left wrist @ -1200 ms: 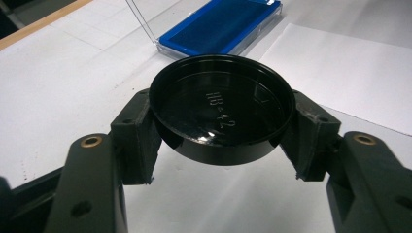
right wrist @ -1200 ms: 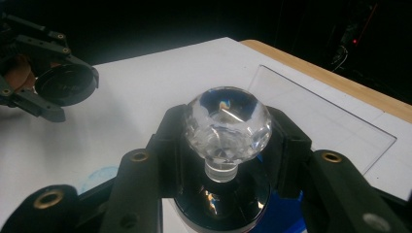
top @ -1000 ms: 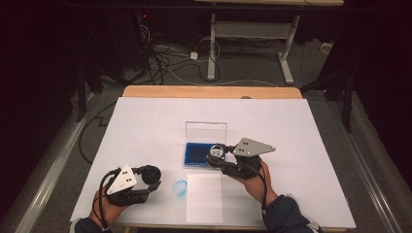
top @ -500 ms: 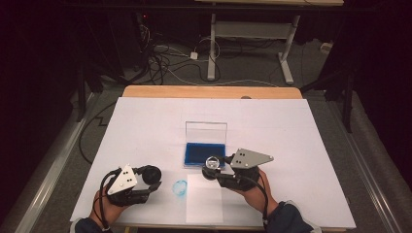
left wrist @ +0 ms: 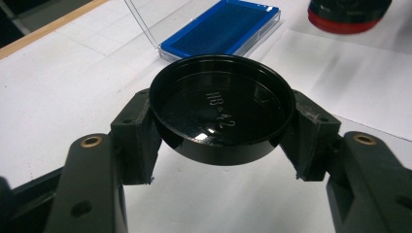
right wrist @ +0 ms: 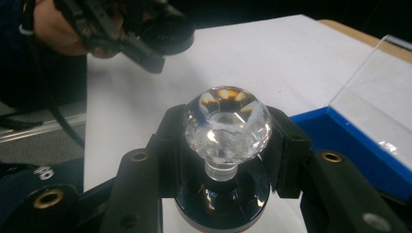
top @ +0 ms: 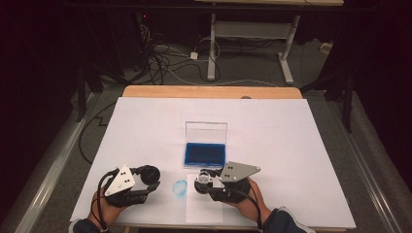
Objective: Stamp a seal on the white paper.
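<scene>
My left gripper (top: 147, 177) rests near the table's front left, shut on a round black cap (left wrist: 222, 109) that lies flat between its pads. My right gripper (top: 204, 183) hovers in front of the blue case (top: 205, 153), shut on a faceted clear crystal (right wrist: 227, 124) that stands on a short stem over a round black base (right wrist: 221, 196). In the left gripper view that base's red rim (left wrist: 347, 24) shows at the top right. A blue-lined case (left wrist: 223, 26) lies open, its clear lid (top: 206, 131) upright behind it.
A pale blue round patch (top: 180, 188) lies on the white tabletop (top: 301, 145) between the two grippers. A white sheet (top: 204, 211) sits at the front edge under the right gripper. Cables and desk legs lie on the floor beyond the table.
The right gripper has carried the crystal piece from over the blue case leftward, nearer the front edge and lower. The left gripper has not moved.
</scene>
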